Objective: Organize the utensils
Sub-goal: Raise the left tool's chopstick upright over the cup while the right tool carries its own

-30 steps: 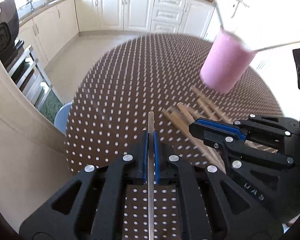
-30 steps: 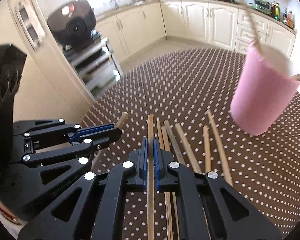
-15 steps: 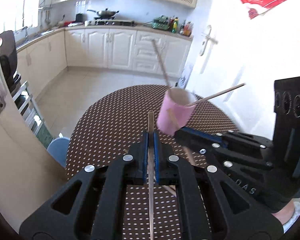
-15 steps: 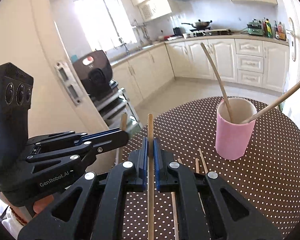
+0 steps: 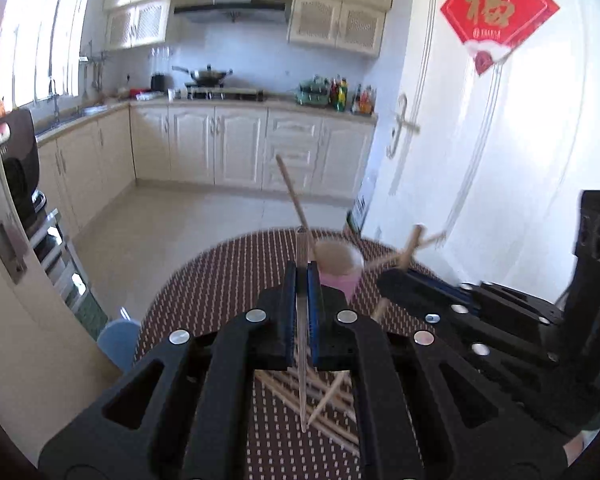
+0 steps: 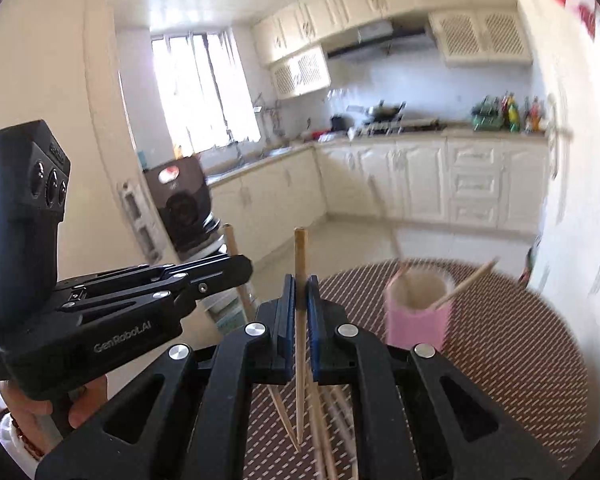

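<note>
**Two chopsticks lifted over the dotted table**

A cream kitchen lies behind a round table (image 6: 520,360) with a brown dotted cloth. The left gripper (image 5: 301,280) is clamped on one chopstick (image 5: 302,360). At its 6 o'clock, loose chopsticks (image 5: 332,420) lie on the cloth. The right gripper (image 6: 300,292) pinches another chopstick (image 6: 300,264) upright. At its 3 o'clock stands a pink cup (image 6: 416,320) with two sticks inside.

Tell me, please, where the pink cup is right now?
The pink cup stands on the dotted table, right of centre in the right wrist view, beyond the gripped chopstick, with two chopsticks leaning inside it.
</note>
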### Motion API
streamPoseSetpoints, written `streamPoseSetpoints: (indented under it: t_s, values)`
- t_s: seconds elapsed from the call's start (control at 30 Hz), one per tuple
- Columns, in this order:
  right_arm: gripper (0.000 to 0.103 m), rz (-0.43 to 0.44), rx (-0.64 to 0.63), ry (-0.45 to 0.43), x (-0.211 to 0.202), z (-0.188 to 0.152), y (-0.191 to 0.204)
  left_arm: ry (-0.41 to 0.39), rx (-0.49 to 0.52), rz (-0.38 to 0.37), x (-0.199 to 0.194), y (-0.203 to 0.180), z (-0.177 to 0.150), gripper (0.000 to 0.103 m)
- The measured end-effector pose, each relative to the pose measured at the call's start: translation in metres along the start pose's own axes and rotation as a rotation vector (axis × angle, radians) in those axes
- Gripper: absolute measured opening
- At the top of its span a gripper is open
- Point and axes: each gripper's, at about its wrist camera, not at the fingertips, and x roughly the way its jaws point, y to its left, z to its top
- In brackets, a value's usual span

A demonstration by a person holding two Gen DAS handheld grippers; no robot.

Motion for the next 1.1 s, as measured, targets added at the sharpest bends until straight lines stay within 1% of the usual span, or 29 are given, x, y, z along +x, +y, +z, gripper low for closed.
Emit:
streamPoseSetpoints:
  t_s: [0.13,0.17,0.3,0.47,0.63,0.73,0.8,0.87,0.9,0.93,1.03,1.1]
  values:
    - [0.005,-0.068,-0.024,-0.110,-0.016,0.019,-0.005,-0.085,-0.018,0.005,-0.003,-0.005,0.021,0.006]
    - [0.005,-0.092,-0.029,-0.141,-0.019,0.025,-0.007,-0.120,-0.028,0.009,-0.004,-0.006,0.027,0.006]
    - [0.005,-0.154,-0.040,-0.225,-0.022,0.037,-0.013,-0.204,-0.076,0.007,-0.003,-0.006,0.042,0.006]
    - [0.005,-0.211,-0.066,-0.291,-0.017,0.043,-0.020,-0.292,-0.117,0.008,0.008,-0.009,0.055,0.006]
    - [0.005,-0.267,-0.090,-0.331,-0.006,0.044,-0.027,-0.334,-0.132,0.015,0.022,-0.012,0.064,0.006]
    - [0.005,-0.280,-0.089,-0.336,0.000,0.043,-0.031,-0.354,-0.142,0.023,0.029,-0.012,0.069,0.006]
    - [0.005,-0.295,-0.101,-0.357,0.002,0.042,-0.033,-0.375,-0.150,0.004,0.030,-0.010,0.071,0.006]
    - [0.005,-0.303,-0.108,-0.349,0.007,0.039,-0.037,-0.392,-0.151,0.014,0.033,-0.009,0.069,0.006]
    - [0.005,-0.311,-0.117,-0.351,0.009,0.038,-0.037,-0.395,-0.153,0.006,0.034,-0.008,0.070,0.006]
    - [0.005,-0.316,-0.123,-0.345,0.010,0.037,-0.037,-0.388,-0.155,-0.004,0.036,-0.008,0.070,0.006]
    - [0.005,-0.317,-0.118,-0.322,0.016,0.036,-0.041,-0.374,-0.151,0.003,0.045,-0.009,0.068,0.006]
    - [0.005,-0.307,-0.097,-0.301,0.021,0.033,-0.047,-0.351,-0.144,0.011,0.052,-0.009,0.063,0.006]
